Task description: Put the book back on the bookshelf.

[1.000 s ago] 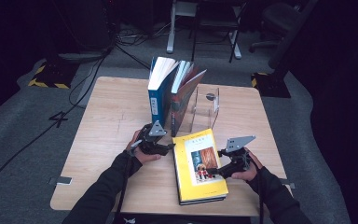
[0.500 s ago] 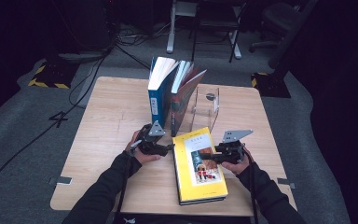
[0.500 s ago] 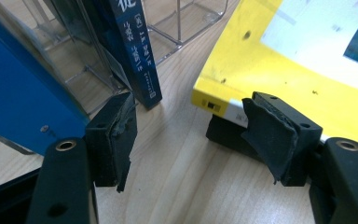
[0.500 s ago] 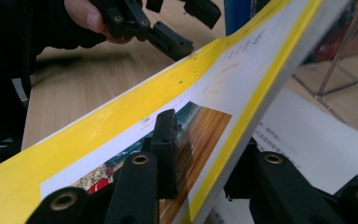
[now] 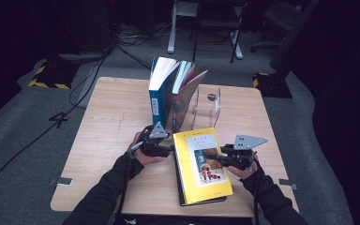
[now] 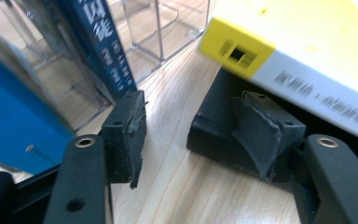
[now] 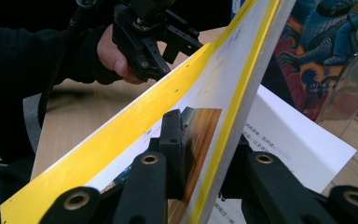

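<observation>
The right gripper (image 5: 217, 158) is clamping its jaws, which have just been closing, on the front cover of the yellow book (image 5: 201, 165), and the right gripper view is showing that cover (image 7: 205, 93) peeling up off the white first page (image 7: 289, 135) while the book's block is lying flat on a black book (image 6: 214, 133) near the front edge of the bench (image 5: 108, 108); the left gripper (image 5: 168, 149) is waiting at the yellow book's spine corner with its jaws apart, having just been narrowing, and nothing is between them; one jaw is sitting against the black book under the yellow spine (image 6: 307, 88).

The risks, as I judge them: the grip is holding only the thin cover, so lifting further is likely to crease or tear it at the hinge while the heavy pages are hanging back; the cover may also be slipping out of the pads; if the left jaws are closing now, they may be catching the black book instead of the yellow one; a sideways sweep could be knocking the leaning blue book (image 5: 158, 93) and its neighbour out of the clear acrylic stand (image 5: 206, 105) just behind.
</observation>
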The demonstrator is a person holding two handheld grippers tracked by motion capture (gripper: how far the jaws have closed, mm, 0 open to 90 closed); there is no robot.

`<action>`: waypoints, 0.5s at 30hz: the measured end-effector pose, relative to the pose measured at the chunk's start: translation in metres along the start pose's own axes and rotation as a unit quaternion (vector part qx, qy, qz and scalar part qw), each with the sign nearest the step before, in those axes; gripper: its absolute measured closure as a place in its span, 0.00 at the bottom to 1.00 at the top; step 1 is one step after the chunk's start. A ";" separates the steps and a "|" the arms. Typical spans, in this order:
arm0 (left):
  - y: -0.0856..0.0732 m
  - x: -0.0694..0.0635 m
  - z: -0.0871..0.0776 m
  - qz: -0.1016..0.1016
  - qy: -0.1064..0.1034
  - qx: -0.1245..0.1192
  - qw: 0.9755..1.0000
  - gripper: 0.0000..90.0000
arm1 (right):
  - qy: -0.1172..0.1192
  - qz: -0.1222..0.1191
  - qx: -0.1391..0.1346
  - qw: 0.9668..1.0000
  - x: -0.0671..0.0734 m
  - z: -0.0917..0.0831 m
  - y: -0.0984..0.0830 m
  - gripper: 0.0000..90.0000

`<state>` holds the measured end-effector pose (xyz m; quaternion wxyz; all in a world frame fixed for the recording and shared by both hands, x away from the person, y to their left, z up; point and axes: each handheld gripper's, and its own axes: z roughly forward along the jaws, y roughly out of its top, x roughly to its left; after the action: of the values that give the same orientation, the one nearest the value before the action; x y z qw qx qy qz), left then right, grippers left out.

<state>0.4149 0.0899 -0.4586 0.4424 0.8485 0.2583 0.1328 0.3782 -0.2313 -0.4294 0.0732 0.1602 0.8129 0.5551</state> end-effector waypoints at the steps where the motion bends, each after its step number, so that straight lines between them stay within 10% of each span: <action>1: 0.000 0.001 0.000 -0.006 0.003 -0.001 1.000 0.54 | 0.000 -0.001 -0.001 1.000 0.000 0.000 0.000 0.85; 15: 0.015 0.004 -0.008 -0.009 -0.045 -0.055 0.997 0.95 | -0.028 -0.032 -0.022 0.999 0.007 -0.004 0.006 0.84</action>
<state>0.4190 0.0903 -0.4415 0.5006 0.8257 0.2381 0.1042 0.3714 -0.2306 -0.4220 0.1173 0.1480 0.8026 0.5658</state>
